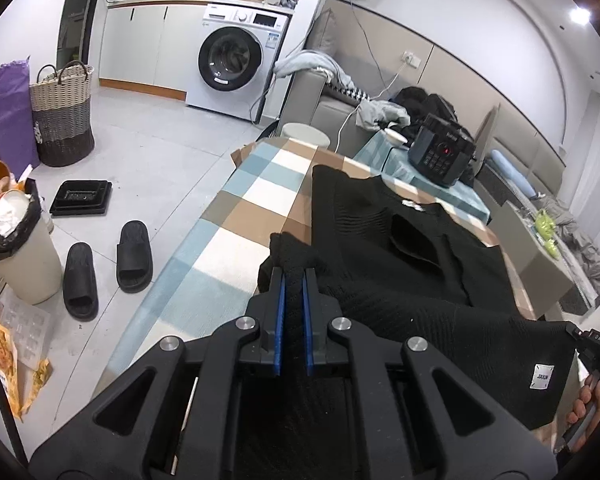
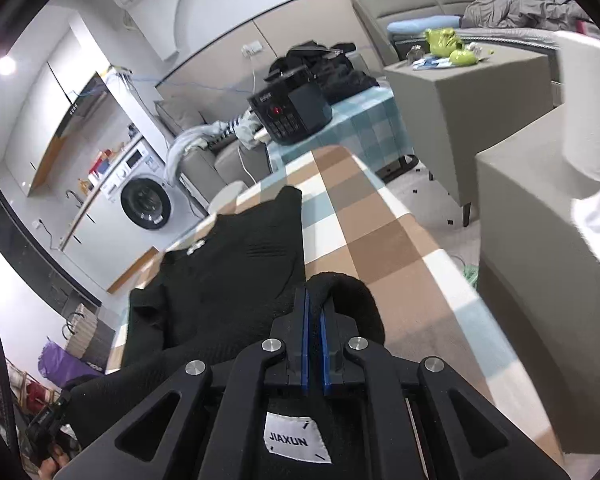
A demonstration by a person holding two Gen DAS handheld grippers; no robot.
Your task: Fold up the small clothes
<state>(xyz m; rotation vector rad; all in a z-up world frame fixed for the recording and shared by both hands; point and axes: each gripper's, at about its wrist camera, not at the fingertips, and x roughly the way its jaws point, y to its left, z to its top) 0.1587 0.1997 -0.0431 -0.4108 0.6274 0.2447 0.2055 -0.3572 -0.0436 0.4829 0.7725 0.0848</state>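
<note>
A black knit garment (image 1: 396,248) lies along a table covered with a checked cloth (image 1: 252,196). Its near hem is lifted off the cloth. My left gripper (image 1: 294,276) is shut on one corner of that hem, with black fabric bunched between the blue pads. In the right wrist view the same garment (image 2: 228,280) stretches away over the checked cloth (image 2: 384,240), and my right gripper (image 2: 315,296) is shut on the other hem corner. A white brand label (image 2: 298,438) hangs on the fabric below the right gripper.
A black cooker (image 1: 440,156) stands at the far end of the table, with a grey sofa (image 1: 340,96) behind. On the floor to the left are black slippers (image 1: 108,268), a full bin (image 1: 16,248), a basket (image 1: 62,116). A grey cabinet (image 2: 468,96) stands right.
</note>
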